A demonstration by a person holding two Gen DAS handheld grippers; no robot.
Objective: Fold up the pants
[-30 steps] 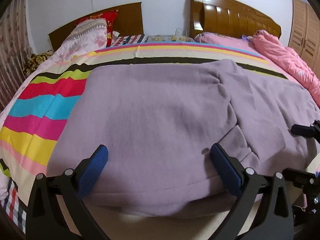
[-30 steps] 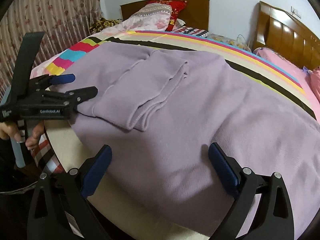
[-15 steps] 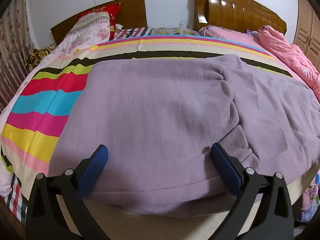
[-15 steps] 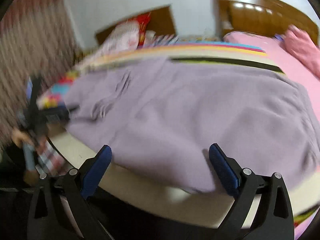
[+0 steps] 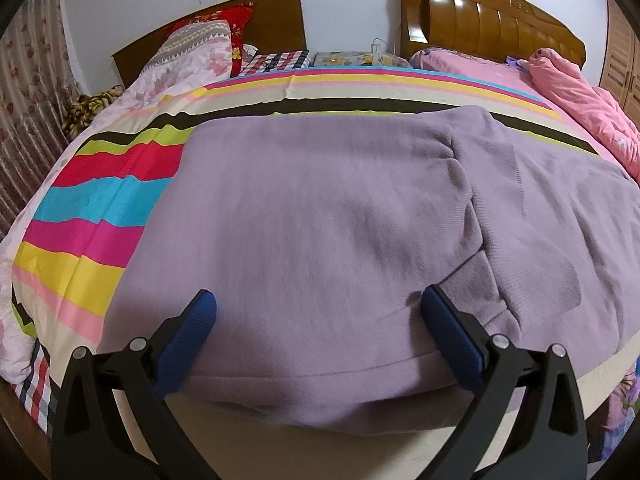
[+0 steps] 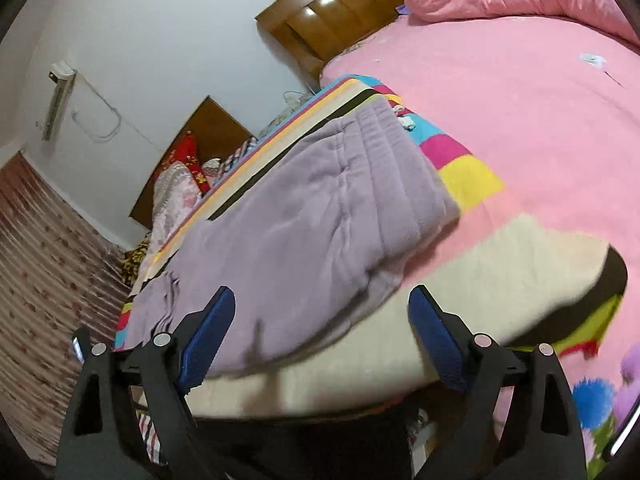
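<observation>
**Right gripper swings to the waistband end**

Swung away from the folded leg end it faced a second ago, the right gripper (image 6: 322,312) now looks at the pants' (image 6: 304,220) ribbed waistband end, its view rolled so the bed tilts. Its blue pads (image 6: 208,332) have just been closing slightly yet stand wide apart, with nothing pressed between them; the purple cloth's near edge lies just beyond, toward 11 o'clock.

The left gripper (image 5: 316,312) has kept its place, jaws wide, gripping nothing, with the pants (image 5: 320,216) spread ahead at 12 o'clock and a folded layer at 2 o'clock. They lie on a striped bedspread (image 5: 92,208). A pink quilt (image 6: 500,92) lies at 1 o'clock in the right view.
</observation>
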